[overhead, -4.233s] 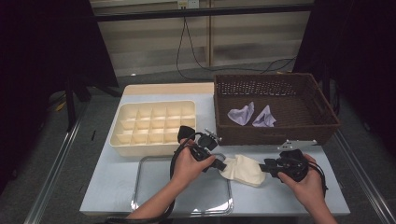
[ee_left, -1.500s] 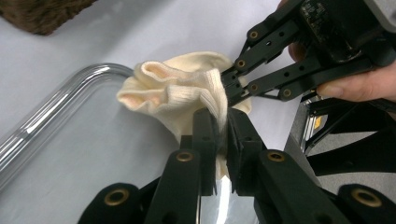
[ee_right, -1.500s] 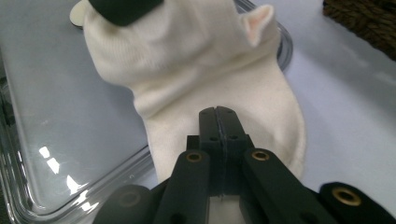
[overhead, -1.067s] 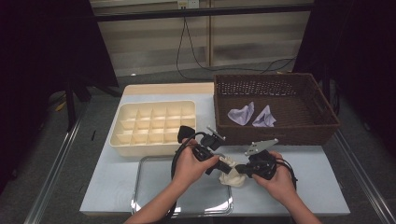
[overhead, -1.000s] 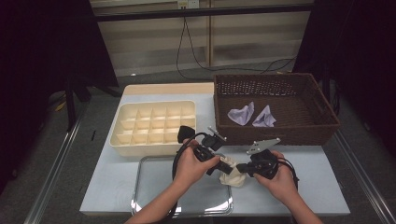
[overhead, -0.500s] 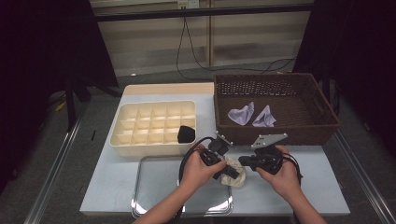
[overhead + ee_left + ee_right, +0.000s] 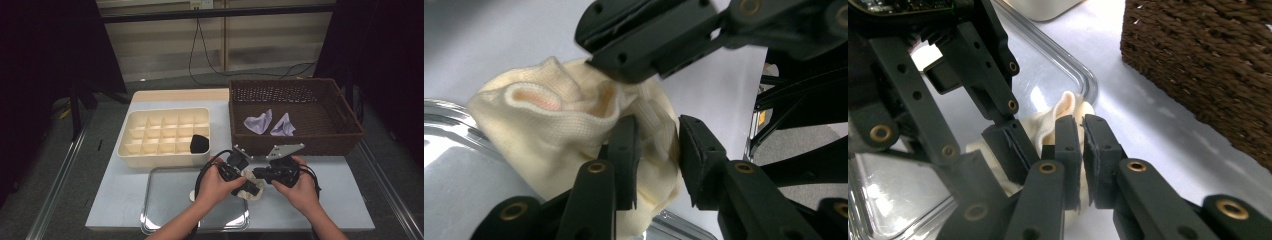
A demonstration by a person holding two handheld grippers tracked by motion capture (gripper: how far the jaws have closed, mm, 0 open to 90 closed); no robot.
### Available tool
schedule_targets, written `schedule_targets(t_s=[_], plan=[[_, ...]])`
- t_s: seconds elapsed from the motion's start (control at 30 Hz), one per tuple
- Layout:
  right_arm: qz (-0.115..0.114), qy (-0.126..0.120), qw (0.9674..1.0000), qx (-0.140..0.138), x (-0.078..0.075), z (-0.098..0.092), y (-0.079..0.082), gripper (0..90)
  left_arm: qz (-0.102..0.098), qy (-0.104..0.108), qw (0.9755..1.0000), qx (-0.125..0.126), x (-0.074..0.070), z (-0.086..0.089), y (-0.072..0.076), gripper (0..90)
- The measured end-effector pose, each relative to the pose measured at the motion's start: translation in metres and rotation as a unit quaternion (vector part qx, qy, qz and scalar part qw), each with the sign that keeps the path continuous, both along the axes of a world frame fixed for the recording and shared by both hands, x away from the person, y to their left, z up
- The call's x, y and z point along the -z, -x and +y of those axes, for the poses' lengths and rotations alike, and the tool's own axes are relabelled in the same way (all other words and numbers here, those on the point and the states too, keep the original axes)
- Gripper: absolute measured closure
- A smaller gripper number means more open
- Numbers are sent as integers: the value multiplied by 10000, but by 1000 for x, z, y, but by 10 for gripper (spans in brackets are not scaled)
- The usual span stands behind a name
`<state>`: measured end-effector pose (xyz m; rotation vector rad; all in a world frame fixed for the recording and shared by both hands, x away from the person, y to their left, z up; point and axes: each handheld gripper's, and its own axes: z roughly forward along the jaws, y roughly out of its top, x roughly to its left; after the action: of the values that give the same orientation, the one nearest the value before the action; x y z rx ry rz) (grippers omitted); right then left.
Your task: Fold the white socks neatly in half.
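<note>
A cream sock [image 7: 256,195] lies bunched over the right rim of the metal tray [image 7: 170,200]. Both grippers meet at it. My left gripper [image 7: 656,150] has a fold of the sock [image 7: 539,135] between its jaws, which have just been opening and stand a little apart, so the grip looks slack. My right gripper [image 7: 1082,150] comes from the opposite side with its jaws almost together, pinching the sock's [image 7: 1065,107] edge. In the high view the left gripper [image 7: 248,186] and right gripper [image 7: 256,175] sit tip to tip over the sock.
A cream divided organizer [image 7: 160,160] stands behind the tray, with a black bundle [image 7: 199,144] in one front compartment. A brown wicker basket [image 7: 295,142] at the right holds two lilac cloths [image 7: 259,122]. Its wall [image 7: 1198,60] is close to my right gripper.
The right hand came in from the right and its gripper closed on the sock. Both hands and the sock shifted slightly right. The left jaws have spread a little.
</note>
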<state>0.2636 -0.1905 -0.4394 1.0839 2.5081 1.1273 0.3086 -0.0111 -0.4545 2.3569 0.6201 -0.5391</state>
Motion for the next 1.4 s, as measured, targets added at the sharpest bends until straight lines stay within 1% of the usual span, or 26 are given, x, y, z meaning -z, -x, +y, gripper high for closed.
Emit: schedule_targets(t_s=[0.03, 0.1, 0.13, 0.17, 0.2, 0.23, 0.33, 0.4, 0.43, 0.47, 0.5, 0.57, 0.63, 0.67, 0.7, 0.73, 0.83, 0.9, 0.97, 1.13, 1.17, 1.23, 1.3, 1.33, 1.37, 1.4], plan=[[42, -39, 10000, -61, 1, 1, 0, 855, 24, 13, 10000, 6, 0, 0, 0, 670], [44, -22, 10000, -64, 2, 3, 0, 854, 23, 73, 10000, 34, 1, 1, -1, 657], [53, -27, 10000, -70, 3, 4, 0, 857, 39, 55, 10000, 10, 0, 1, 0, 653], [68, -23, 9999, -96, 4, 4, 0, 857, -8, 33, 10000, -39, -1, 1, 1, 647], [73, -11, 9999, -103, 5, 4, 0, 858, 52, 116, 9999, -35, 0, 2, 1, 627], [124, -29, 9999, -96, 6, 4, 0, 860, 45, 109, 9999, 42, -1, 2, 1, 613], [194, 20, 9997, -111, 9, 3, -1, 872, 61, 136, 9999, 70, -3, 4, 0, 568], [223, -9, 9997, -108, 11, 2, -1, 874, 79, 158, 9998, 69, -3, 5, -1, 555], [236, -15, 9997, -105, 12, 1, -1, 875, 82, 178, 9998, 11, -4, 6, -1, 550], [224, 15, 9997, -117, 12, 1, -1, 877, 68, 214, 9997, -15, -4, 6, -1, 530], [222, 13, 9997, -141, 13, 0, -1, 877, 69, 193, 9998, -21, -6, 7, -1, 522], [246, 37, 9996, -119, 14, 0, -2, 879, 29, 244, 9997, 13, -8, 9, -2, 511], [285, 48, 9995, -101, 15, 0, -1, 879, -5, 236, 9997, -14, -11, 13, -3, 491], [293, 27, 9995, -110, 16, 0, -1, 879, -7, 260, 9996, -129, -12, 14, -2, 478], [293, 32, 9995, -109, 16, -1, -1, 879, -34, 234, 9997, -94, -15, 18, -4, 474], [289, 39, 9995, -113, 16, -1, -1, 880, -30, 309, 9994, -168, -15, 19, -4, 466], [304, 47, 9995, -111, 16, -1, -1, 881, -154, 273, 9988, -379, -20, 28, -6, 401], [291, 66, 9995, -113, 17, -2, 0, 881, -210, 250, 9985, -443, -20, 33, -7, 407], [313, 49, 9995, -98, 17, -3, 0, 882, -240, 146, 9984, -488, -17, 36, -9, 404], [306, 35, 9995, -111, 19, -4, 2, 883, -333, -84, 9976, -607, -3, 38, -11, 390], [309, 51, 9994, -108, 19, -4, 2, 883, -290, -91, 9977, -599, -2, 38, -12, 390], [325, 52, 9994, -77, 19, -5, 2, 883, -86, -86, 9980, -613, 2, 38, -13, 402], [330, -18, 9994, -94, 19, -5, 2, 884, -132, -134, 9978, -630, 4, 36, -12, 431], [325, 2, 9994, -85, 19, -5, 2, 884, -81, -171, 9983, -546, 4, 35, -13, 445], [319, 3, 9995, -85, 19, -5, 3, 884, 7, -144, 9981, -606, 5, 34, -13, 508], [312, -13, 9995, -94, 19, -5, 3, 884, 28, -151, 9980, -621, 5, 33, -13, 520]])
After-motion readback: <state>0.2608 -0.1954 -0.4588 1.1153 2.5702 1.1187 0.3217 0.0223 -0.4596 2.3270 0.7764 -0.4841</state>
